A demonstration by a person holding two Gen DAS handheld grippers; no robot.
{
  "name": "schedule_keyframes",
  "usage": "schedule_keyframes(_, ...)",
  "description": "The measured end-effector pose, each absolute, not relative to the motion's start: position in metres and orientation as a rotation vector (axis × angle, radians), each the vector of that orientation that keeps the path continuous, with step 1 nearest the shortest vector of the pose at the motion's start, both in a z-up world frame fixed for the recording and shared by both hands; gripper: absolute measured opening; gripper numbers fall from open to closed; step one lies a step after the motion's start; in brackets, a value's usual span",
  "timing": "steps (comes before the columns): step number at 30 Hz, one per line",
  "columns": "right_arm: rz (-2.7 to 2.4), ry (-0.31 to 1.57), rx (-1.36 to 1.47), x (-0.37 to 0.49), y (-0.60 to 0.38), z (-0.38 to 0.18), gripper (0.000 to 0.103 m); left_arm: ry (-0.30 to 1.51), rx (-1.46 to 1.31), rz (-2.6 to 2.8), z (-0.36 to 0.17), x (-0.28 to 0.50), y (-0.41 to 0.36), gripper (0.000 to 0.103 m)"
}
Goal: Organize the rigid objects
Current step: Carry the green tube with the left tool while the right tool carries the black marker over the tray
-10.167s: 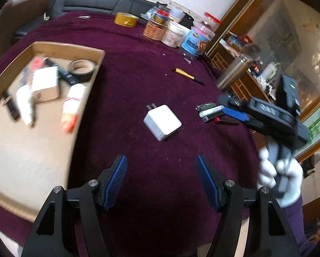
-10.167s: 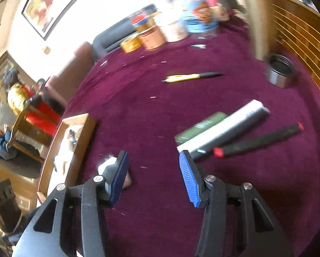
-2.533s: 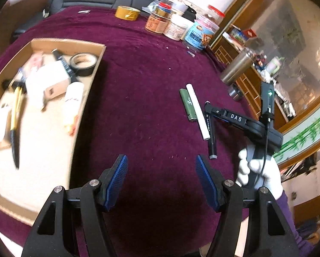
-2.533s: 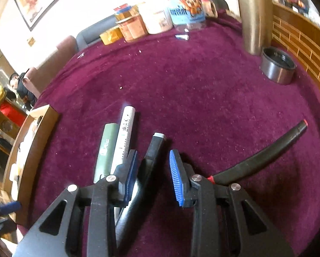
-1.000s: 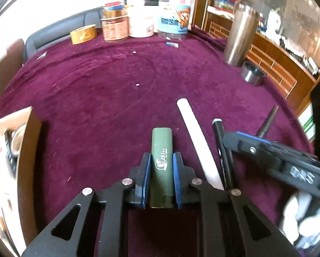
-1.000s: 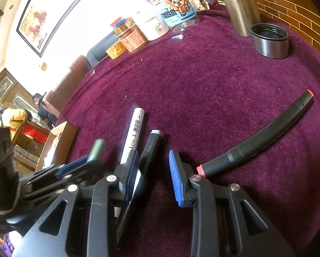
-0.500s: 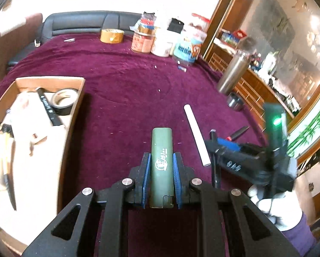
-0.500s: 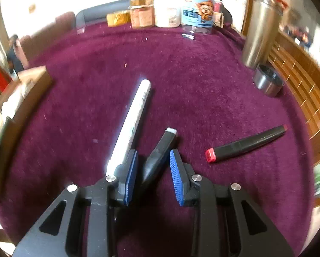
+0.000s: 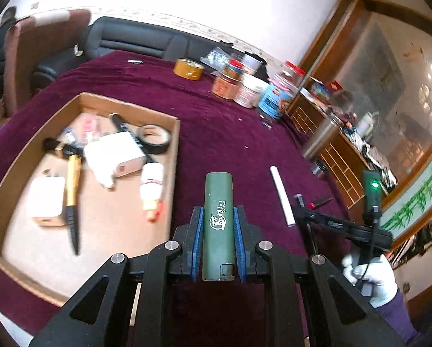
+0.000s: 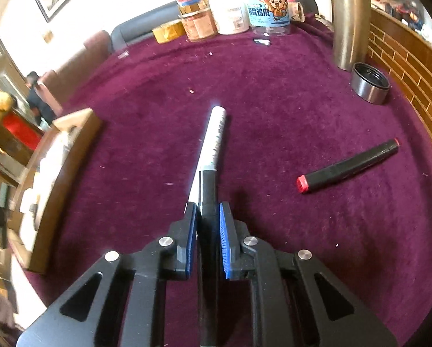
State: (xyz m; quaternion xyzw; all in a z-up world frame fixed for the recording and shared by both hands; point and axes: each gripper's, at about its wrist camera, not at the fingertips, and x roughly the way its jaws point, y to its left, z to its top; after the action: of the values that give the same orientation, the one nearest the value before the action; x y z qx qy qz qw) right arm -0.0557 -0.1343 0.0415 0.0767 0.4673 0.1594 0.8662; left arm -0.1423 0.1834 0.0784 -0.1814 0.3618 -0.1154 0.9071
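okay, my left gripper (image 9: 218,231) has its blue pads pinching the green lighter (image 9: 218,222), which points straight ahead and sits lifted over the purple cloth (image 9: 230,133), just beside the near right wall of the cardboard tray (image 9: 174,156). in the tray i can see a white charger block (image 9: 116,156), a yellow-handled pen (image 9: 72,193), a roll of black tape (image 9: 153,138) and a small white tube with an orange end (image 9: 150,188).

over on my right gripper (image 10: 207,231), the pads are clamped on the black marker (image 10: 207,188), its barrel running back between the fingers. the white marker (image 10: 213,136) lies on the cloth just beyond, its near end hidden behind the black one. a second black marker with a red cap (image 10: 347,167) lies well apart to the right, near the steel cup lid (image 10: 370,82) and the steel tumbler (image 10: 350,20).
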Motion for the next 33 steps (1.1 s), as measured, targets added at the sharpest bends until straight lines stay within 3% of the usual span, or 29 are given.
schedule_keyframes(24, 0.775, 0.874, 0.192, -0.089, -0.015, 0.126, 0.013, 0.931, -0.534, 0.007, 0.01, -0.121, 0.271, 0.017)
schedule_keyframes(33, 0.933, 1.024, 0.283, -0.074, 0.049, 0.104, 0.013, 0.846, -0.516, 0.072, 0.021, -0.134, 0.289, 0.017)
